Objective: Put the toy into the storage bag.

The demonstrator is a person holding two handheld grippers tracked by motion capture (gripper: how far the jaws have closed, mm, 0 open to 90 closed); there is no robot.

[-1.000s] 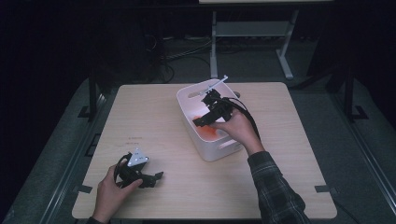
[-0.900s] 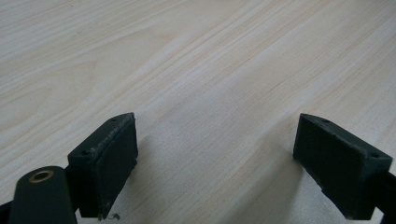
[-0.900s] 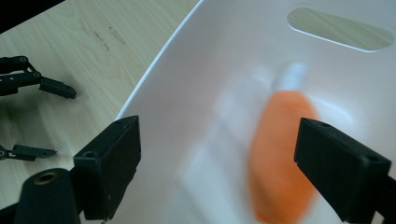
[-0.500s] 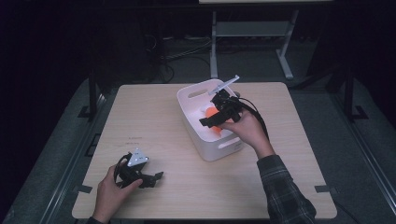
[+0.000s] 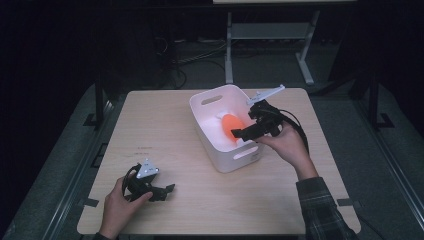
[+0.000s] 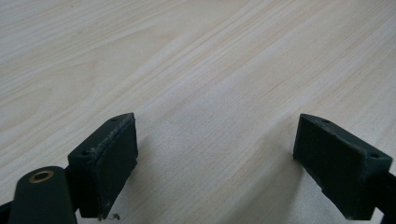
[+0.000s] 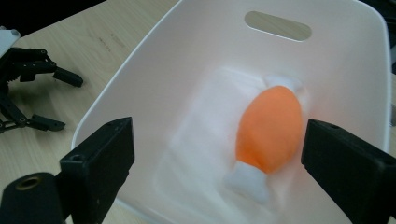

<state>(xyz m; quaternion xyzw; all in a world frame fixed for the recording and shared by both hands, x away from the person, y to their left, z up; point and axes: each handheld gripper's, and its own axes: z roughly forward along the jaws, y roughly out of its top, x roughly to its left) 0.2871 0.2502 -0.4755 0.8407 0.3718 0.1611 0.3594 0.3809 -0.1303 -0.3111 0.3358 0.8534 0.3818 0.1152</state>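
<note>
The right gripper (image 5: 239,133) hangs over the near right corner of the white plastic bin (image 5: 201,131), its jaws spread wide with nothing between them; they have just been opening. Below them, on the bin's floor, lies the orange toy drumstick (image 7: 269,127), loose and untouched. In the right gripper view its long axis runs from a white knob at the near end up to a second white end at the far side, tilted slightly to the right, toward the slotted handle (image 7: 277,25) in the far wall. It rests nearer the right wall than the left, with bare white floor to its left and in front of it.

The bin sits on the far right part of the wooden table (image 5: 160,120), turned at an angle to the table's edges, and its walls rise all round the toy.

The left gripper (image 5: 166,190) rests on the table near the front left edge, well apart from the bin, jaws also spread over bare wood. The stretch of tabletop between the two grippers is open.
</note>
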